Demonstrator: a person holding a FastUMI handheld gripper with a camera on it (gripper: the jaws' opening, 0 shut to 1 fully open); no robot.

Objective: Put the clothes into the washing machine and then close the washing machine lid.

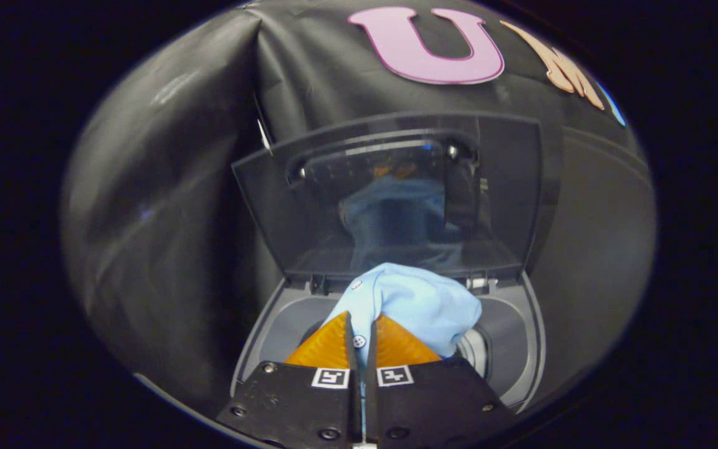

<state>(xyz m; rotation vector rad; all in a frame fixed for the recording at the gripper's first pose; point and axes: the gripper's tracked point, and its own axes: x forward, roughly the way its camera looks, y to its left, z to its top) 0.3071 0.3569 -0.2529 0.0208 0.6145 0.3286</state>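
A light blue garment [418,299] with small white buttons bunches up over the open top of the washing machine [521,349]. My gripper [362,324] is shut on the garment, with a strip of the cloth pinched between its two fingers. The cloth hangs above the round drum opening [474,349], just ahead of the fingers. The machine's dark see-through lid [390,193] stands upright behind the garment and mirrors the blue cloth.
Black cloth of the booth wall [166,206] surrounds the machine on the left, behind and on the right. The grey rim of the machine [256,337] runs close on both sides of the fingers.
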